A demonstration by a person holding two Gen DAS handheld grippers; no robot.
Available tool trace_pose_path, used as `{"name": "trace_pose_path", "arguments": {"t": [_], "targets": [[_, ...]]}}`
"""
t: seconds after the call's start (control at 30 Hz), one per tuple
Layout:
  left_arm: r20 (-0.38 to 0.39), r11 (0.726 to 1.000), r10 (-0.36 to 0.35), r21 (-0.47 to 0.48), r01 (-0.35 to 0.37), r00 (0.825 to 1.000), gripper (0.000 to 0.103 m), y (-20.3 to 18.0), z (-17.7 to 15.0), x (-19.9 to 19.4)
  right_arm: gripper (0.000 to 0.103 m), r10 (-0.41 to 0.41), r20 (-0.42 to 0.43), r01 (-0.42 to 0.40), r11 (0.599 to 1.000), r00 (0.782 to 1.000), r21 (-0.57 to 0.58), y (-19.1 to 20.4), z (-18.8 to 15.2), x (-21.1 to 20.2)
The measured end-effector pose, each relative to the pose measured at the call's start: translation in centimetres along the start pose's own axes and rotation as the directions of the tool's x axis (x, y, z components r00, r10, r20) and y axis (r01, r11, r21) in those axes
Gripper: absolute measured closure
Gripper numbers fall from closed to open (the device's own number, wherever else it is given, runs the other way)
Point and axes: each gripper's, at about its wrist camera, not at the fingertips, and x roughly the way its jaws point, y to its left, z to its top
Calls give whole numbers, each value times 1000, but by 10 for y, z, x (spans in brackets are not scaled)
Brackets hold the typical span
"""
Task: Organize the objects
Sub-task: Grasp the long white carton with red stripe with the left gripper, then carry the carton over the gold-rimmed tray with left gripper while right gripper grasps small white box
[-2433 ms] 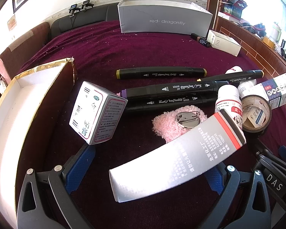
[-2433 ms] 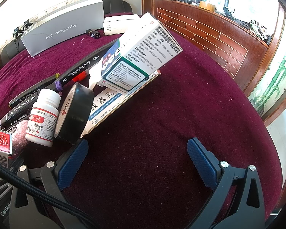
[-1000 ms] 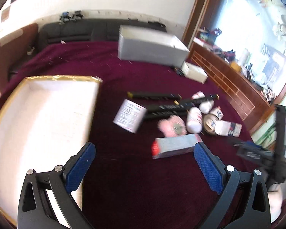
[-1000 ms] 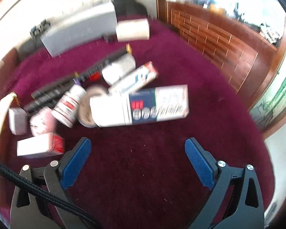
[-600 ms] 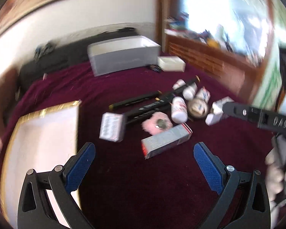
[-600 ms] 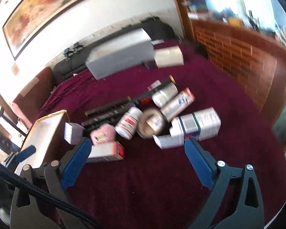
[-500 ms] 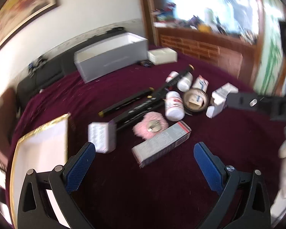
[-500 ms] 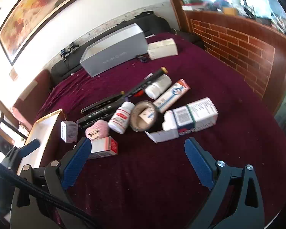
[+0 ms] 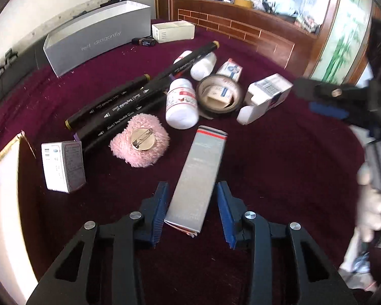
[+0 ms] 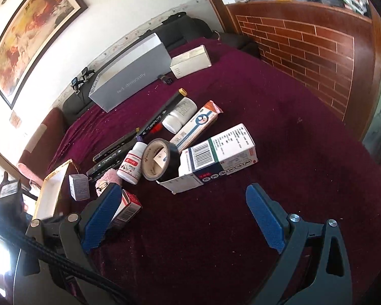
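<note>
My left gripper point(image 9: 192, 208) has its jaws close around the near end of a long silver carton with a red stripe point(image 9: 198, 175), which lies on the maroon cloth; small gaps show at both pads. Beyond it lie a pink fuzzy brooch point(image 9: 139, 143), black markers point(image 9: 129, 104), a white pill bottle point(image 9: 181, 104), a tape roll point(image 9: 219, 94) and an open medicine box point(image 9: 266, 96). My right gripper point(image 10: 185, 218) is open and empty, above the cloth in front of the medicine box point(image 10: 216, 157) and tape roll point(image 10: 160, 158).
A gold-edged white tray point(image 9: 2, 195) stands at the left. A small white box point(image 9: 63, 166) stands beside it. A grey shoe box point(image 9: 96, 38) and a white carton point(image 9: 172, 31) sit at the back. A wooden wall point(image 10: 317, 58) bounds the right side.
My left gripper has come down to the silver carton and narrowed around its near end. My right gripper has stayed open, high above the cluster.
</note>
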Motion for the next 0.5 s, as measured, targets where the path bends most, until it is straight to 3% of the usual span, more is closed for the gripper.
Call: {"name": "trace_pose_path", "arguments": {"t": [0.13,0.27,0.43,0.47,0.5], "targets": [[22,1000,17,13,-17,1000,69,-6,6,3,4,-10,6,10,1000,1000,24,-8,4,-2],[-3,1000,20,0,-20,1000,69,-12,15,23,4,-29,11,29,999,1000,28,-12,7,-7],[13,995,104,-1,-104,994,69,-23,16,32,4,-42,14,42,999,999,24,-13,9,-10],[6,994,103,-20,-103,995,80,-21,15,31,4,-42,12,42,999,999,23,-11,10,-10],[6,994,101,-33,-101,995,81,-18,14,28,4,-41,9,41,999,999,20,-10,10,-10]]}}
